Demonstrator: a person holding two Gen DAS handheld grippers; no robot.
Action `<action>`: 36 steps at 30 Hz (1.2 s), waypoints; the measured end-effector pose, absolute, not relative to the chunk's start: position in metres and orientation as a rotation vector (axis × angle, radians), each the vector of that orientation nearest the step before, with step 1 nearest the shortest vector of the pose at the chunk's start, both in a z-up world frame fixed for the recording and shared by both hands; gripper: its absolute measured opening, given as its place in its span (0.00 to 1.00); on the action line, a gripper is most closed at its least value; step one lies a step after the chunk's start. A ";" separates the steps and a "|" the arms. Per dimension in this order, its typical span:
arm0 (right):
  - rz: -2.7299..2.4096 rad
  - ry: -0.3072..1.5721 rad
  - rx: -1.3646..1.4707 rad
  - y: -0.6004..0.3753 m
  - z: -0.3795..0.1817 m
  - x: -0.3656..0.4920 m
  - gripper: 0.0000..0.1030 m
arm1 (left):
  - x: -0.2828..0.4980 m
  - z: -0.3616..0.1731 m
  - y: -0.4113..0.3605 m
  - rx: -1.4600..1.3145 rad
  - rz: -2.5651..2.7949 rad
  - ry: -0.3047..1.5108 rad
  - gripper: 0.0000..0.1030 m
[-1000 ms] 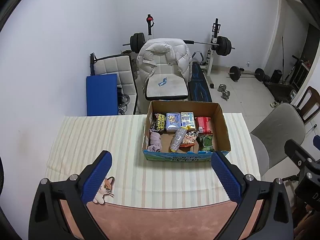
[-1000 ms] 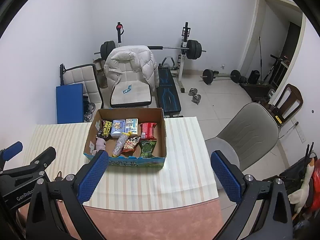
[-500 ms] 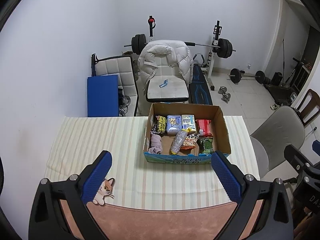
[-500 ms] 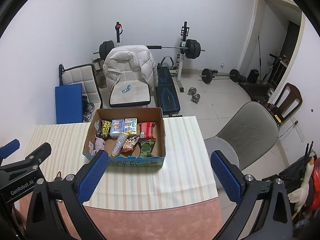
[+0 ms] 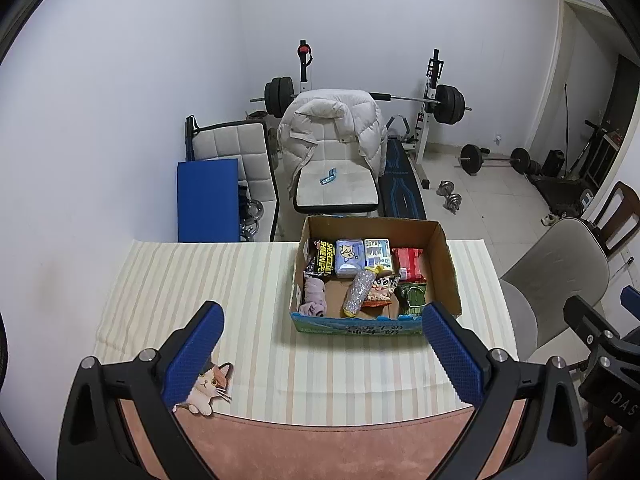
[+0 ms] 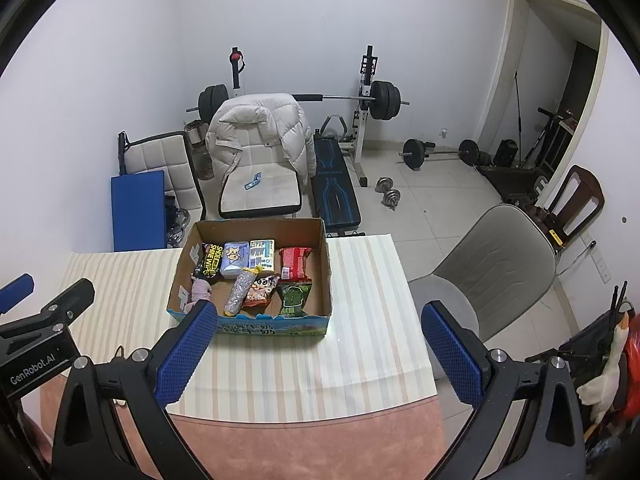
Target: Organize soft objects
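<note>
A: Left wrist view, entry one. What do you log?

B: My left gripper [image 5: 322,350] hangs above the near edge of the desk [image 5: 240,280], jaws wide apart, nothing between them. A cardboard box [image 5: 446,264] sits on the striped cloth, toward the far right. Inside: a black-and-yellow packet [image 5: 321,263], a pale blue tissue pack [image 5: 349,258], a red packet [image 5: 408,264], a green packet [image 5: 412,298], a silvery tube-shaped pack [image 5: 357,292] and a mauve soft cloth [image 5: 314,298] at the left wall. A cat figure [image 5: 210,390] lies on the cloth's near edge, just beside my left finger, well apart from the box.

A: Background?

B: A chair with a white puffer jacket [image 5: 332,120] draped over it, behind the desk.

A: Right wrist view, entry two.

B: My right gripper [image 6: 318,350] is likewise spread open and empty, above the near desk edge. The box [image 6: 326,264] is ahead, left of centre; the mauve cloth [image 6: 200,290] shows just past my left finger's tip. A grey chair [image 6: 500,264] stands at the desk's right side.
</note>
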State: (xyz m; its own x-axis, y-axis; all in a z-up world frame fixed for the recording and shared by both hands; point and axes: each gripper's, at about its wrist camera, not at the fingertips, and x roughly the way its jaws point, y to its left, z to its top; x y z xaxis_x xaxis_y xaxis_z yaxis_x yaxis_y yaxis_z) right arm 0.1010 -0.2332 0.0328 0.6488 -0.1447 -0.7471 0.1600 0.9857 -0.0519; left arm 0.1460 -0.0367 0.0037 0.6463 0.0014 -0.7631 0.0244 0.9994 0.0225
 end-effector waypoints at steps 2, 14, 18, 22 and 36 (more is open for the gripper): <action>-0.172 0.846 0.021 -0.233 0.033 0.101 1.00 | 0.146 0.005 -0.037 0.031 -0.013 0.867 0.99; -0.176 0.843 0.016 -0.232 0.035 0.100 1.00 | 0.145 0.012 -0.036 0.023 -0.009 0.857 0.99; -0.176 0.842 0.017 -0.232 0.035 0.100 1.00 | 0.146 0.013 -0.036 0.024 -0.010 0.855 0.99; -0.175 0.843 0.017 -0.231 0.035 0.100 1.00 | 0.146 0.013 -0.036 0.024 -0.008 0.856 0.99; -0.172 0.843 0.015 -0.233 0.036 0.102 1.00 | 0.143 0.010 -0.036 0.030 -0.015 0.862 0.99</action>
